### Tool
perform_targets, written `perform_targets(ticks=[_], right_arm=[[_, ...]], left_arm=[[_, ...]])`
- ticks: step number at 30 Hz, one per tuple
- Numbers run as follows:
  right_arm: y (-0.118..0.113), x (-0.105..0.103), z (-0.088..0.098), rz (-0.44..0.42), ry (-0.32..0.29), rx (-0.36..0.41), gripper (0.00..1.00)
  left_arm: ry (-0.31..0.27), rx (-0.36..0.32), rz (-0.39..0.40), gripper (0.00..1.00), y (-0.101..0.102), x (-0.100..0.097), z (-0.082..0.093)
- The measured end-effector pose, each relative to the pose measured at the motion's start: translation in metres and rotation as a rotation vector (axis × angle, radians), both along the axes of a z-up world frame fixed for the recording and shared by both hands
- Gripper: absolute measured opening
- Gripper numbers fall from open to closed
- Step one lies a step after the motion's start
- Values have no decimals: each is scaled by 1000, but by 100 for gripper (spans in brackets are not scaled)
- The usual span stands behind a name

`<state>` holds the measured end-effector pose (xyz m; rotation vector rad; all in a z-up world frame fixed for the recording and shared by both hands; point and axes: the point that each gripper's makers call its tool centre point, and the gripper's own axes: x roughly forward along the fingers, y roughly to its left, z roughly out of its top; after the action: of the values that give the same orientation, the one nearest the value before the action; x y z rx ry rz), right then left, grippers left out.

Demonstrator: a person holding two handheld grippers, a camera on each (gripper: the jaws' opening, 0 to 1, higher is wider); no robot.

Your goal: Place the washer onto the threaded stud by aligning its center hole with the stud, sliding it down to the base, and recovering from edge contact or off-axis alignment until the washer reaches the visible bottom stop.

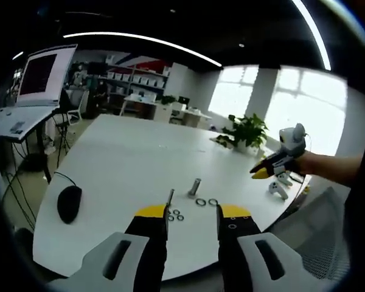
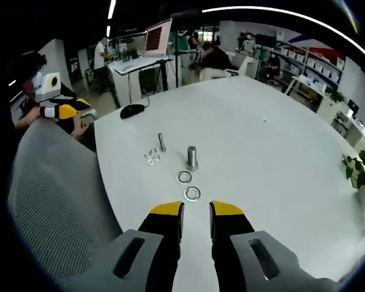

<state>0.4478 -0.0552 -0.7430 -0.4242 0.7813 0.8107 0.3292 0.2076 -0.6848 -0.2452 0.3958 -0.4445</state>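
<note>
Both grippers hover off the near edge of the white desk (image 2: 280, 140), jaws parted and empty: left gripper (image 1: 192, 214), right gripper (image 2: 196, 208). Two washers (image 2: 188, 185) lie flat beside the upright threaded stud (image 2: 192, 157); smaller rings (image 2: 151, 156), possibly nuts, cluster by a thin bolt (image 2: 162, 142).

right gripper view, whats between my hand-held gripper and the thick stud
Two large washers, one nearer the right hand-held gripper, the other closer to the stud. Otherwise bare white table, in the right gripper view.
</note>
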Motion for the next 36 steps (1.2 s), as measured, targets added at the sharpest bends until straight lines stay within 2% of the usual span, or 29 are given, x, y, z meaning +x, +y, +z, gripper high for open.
perform_targets(ticks=[1,2,5,6,8,13,16,17,20,23,29,36], right_arm=[[0,3,-4,11,-8,-22,19],[5,4,-8,19,5,-4,17],[11,3,-14,-16,81,51,12],[10,5,-18,-40,107,43,12],[9,7,-24,2,106,4,13],[11,11,-37,18,135,-43,12],[17,13,-48,25,182,-37,15],[18,10,-53,64,200,-55,16],[20,11,-64,89,212,-93,16],[18,12,-76,70,248,-118,16],[19,11,-91,75,281,-123,18],[21,14,-102,88,283,-146,21]], left_arm=[[1,0,-1,30,0,0,0],[5,1,0,30,1,0,-1],[8,-2,1,30,1,0,-1],[8,-1,0,30,1,0,-1],[13,1,-1,30,2,0,-2],[13,3,-1,30,2,0,-3],[14,4,-3,29,2,0,-4],[11,3,-1,29,2,1,-3],[11,1,2,30,3,1,-3],[18,5,-3,29,2,1,-5],[23,3,6,29,4,1,-6],[32,8,-2,29,2,-1,-7]])
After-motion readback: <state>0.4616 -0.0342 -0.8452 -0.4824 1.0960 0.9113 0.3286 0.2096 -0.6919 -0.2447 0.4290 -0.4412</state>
